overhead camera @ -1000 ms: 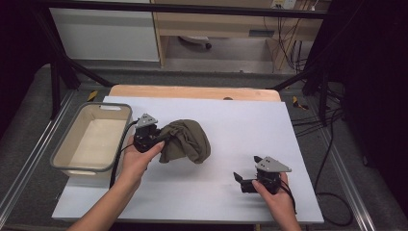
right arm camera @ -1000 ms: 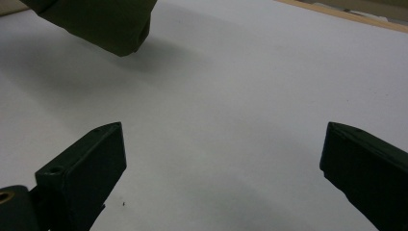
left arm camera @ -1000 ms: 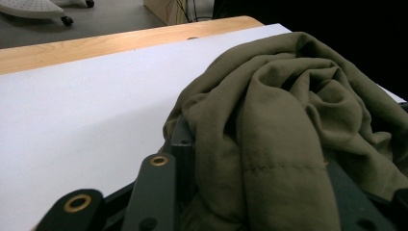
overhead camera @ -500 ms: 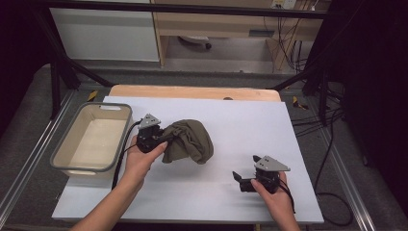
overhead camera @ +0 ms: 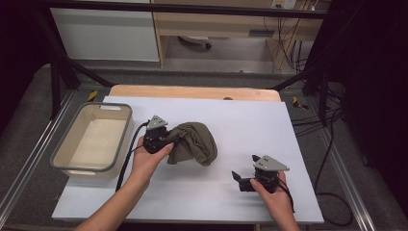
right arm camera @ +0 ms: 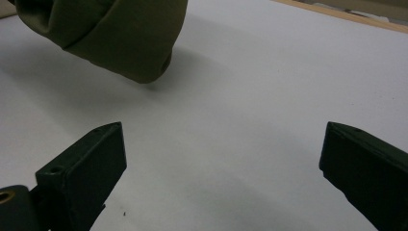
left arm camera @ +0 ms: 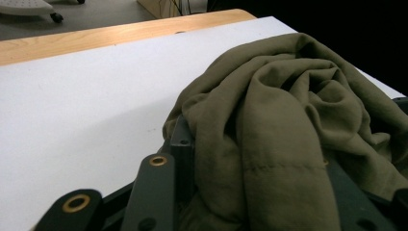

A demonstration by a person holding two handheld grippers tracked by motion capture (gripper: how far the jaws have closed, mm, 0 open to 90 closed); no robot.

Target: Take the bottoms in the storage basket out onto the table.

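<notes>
An olive-green cloth [overhead camera: 193, 144] is seen bunched on the white table [overhead camera: 240, 120], just right of the beige plastic tub [overhead camera: 91, 139], with one edge clamped between the closed jaws of the left gripper [overhead camera: 166, 140]. The right gripper [overhead camera: 239, 180] is held well apart from the tub, near the table's front edge, jaws spread wide around nothing.
</notes>
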